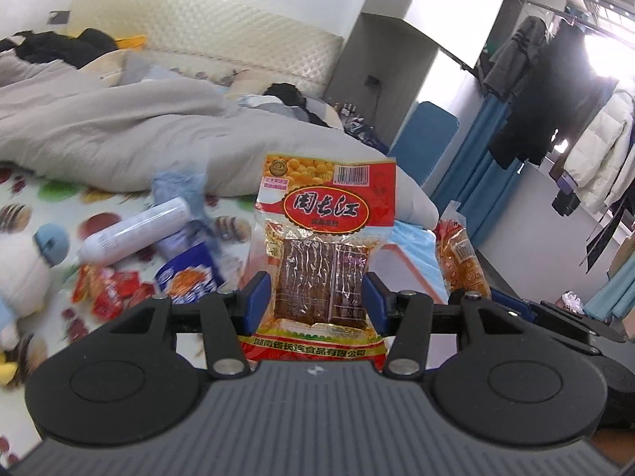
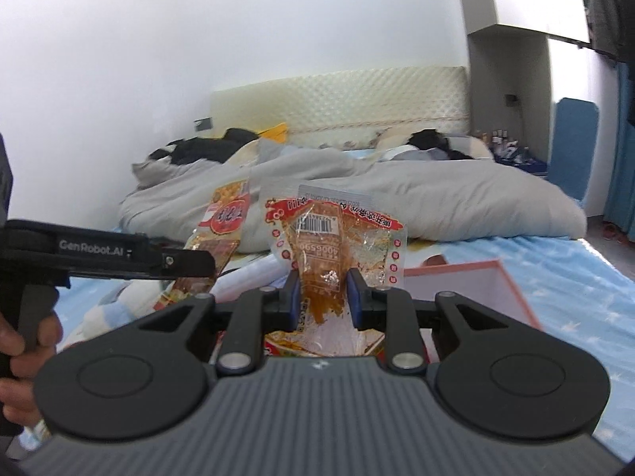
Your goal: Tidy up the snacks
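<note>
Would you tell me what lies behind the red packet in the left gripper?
Behind the red packet in the left gripper show the grey duvet and pink box; the bed directly behind it is covered.

Bed (image 1: 131,206) w/ grey duvet (image 1: 119,135), white tube (image 1: 135,234), red packets (image 1: 115,289), pink box (image 2: 476,289).

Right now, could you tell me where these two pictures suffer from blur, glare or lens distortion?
Left wrist view: the held red snack packet is sharp, the white tube and loose snacks on the bed are smeared by motion, and the window is blown out white. Right wrist view: the clear snack packet is fairly sharp, the headboard bows from fisheye, and the corners go dark.
</note>
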A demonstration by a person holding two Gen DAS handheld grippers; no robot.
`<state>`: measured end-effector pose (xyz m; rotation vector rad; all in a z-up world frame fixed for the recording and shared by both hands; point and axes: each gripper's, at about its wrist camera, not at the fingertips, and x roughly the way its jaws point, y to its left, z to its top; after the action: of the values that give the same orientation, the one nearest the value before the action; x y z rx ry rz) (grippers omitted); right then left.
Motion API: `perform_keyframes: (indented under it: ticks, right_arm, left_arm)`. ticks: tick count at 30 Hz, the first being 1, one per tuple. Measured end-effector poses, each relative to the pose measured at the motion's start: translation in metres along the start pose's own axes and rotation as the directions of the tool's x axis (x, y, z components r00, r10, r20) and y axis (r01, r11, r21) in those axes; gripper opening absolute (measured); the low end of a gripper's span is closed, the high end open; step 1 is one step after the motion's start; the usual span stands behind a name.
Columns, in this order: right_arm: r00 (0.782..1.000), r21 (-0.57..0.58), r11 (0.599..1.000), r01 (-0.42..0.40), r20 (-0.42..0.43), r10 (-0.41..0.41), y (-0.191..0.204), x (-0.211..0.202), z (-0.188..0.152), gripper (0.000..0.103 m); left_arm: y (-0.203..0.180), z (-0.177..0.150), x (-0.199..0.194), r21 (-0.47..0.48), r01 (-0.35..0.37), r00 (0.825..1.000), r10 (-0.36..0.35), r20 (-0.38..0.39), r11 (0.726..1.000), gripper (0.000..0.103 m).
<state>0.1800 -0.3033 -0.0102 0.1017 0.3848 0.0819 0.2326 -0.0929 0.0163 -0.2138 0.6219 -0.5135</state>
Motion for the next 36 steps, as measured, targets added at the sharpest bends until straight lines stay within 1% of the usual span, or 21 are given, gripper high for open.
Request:
perform_keyframes:
  ticks: [3, 6, 11, 15, 19, 25, 27, 30, 31, 32, 33, 35, 36]
  right_arm:
    - [0.999, 0.024, 0.999, 0.032, -0.012, -0.032, -0.022, 0.011, 0.003, 0.027]
    - [0.997, 0.046, 0.997, 0.061, -0.044, -0.059, -0.043, 0.026, -0.001, 0.027]
    - [0.988, 0.074, 0.993, 0.091, -0.13, -0.081, -0.07, 0.055, -0.021, 0.027]
    - [0.974, 0.084, 0.99, 0.111, -0.21, -0.091, -0.085, 0.08, -0.043, 0.027]
    - [0.961, 0.109, 0.986, 0.13, -0.259, -0.098, -0.099, 0.096, -0.061, 0.027]
    - [0.947, 0.12, 0.983, 0.14, -0.307, -0.097, -0.111, 0.112, -0.077, 0.027]
    - [0.944, 0.132, 0.981, 0.143, -0.315, -0.095, -0.112, 0.113, -0.08, 0.028]
    - [0.942, 0.143, 0.978, 0.15, -0.321, -0.098, -0.114, 0.113, -0.082, 0.034]
    - [0.941, 0.145, 0.978, 0.153, -0.323, -0.1, -0.114, 0.113, -0.082, 0.037]
    - [0.94, 0.144, 0.977, 0.157, -0.325, -0.103, -0.114, 0.112, -0.081, 0.044]
    - [0.94, 0.142, 0.977, 0.159, -0.325, -0.105, -0.113, 0.111, -0.08, 0.045]
    - [0.94, 0.141, 0.976, 0.166, -0.32, -0.114, -0.113, 0.108, -0.077, 0.061]
    - [0.942, 0.142, 0.975, 0.169, -0.314, -0.117, -0.112, 0.105, -0.075, 0.063]
  left_arm:
    - [-0.014, 0.012, 0.024, 0.016, 0.007, 1.0, -0.006, -0.014, 1.0, 0.057]
    - [-0.026, 0.018, 0.052, 0.029, 0.012, 0.999, -0.01, -0.039, 1.0, 0.057]
    - [-0.036, 0.012, 0.109, 0.037, 0.02, 0.993, -0.015, -0.117, 0.999, 0.057]
    - [-0.04, -0.003, 0.152, 0.048, 0.017, 0.981, -0.007, -0.195, 0.999, 0.057]
    - [-0.041, -0.019, 0.187, 0.071, 0.012, 0.965, 0.007, -0.262, 0.997, 0.057]
    - [-0.037, -0.036, 0.218, 0.072, -0.007, 0.945, 0.03, -0.327, 0.997, 0.057]
    - [-0.036, -0.04, 0.223, 0.072, -0.004, 0.939, 0.028, -0.342, 0.997, 0.057]
    - [-0.037, -0.043, 0.227, 0.082, 0.0, 0.938, 0.028, -0.347, 0.997, 0.058]
    - [-0.037, -0.043, 0.227, 0.08, -0.004, 0.938, 0.031, -0.346, 0.997, 0.062]
    - [-0.037, -0.042, 0.226, 0.075, -0.008, 0.937, 0.033, -0.347, 0.997, 0.067]
    - [-0.037, -0.042, 0.224, 0.071, -0.01, 0.94, 0.033, -0.34, 0.997, 0.068]
    - [-0.039, -0.038, 0.215, 0.076, -0.016, 0.946, 0.04, -0.323, 0.997, 0.07]
    - [-0.04, -0.036, 0.211, 0.078, -0.016, 0.948, 0.039, -0.316, 0.997, 0.07]
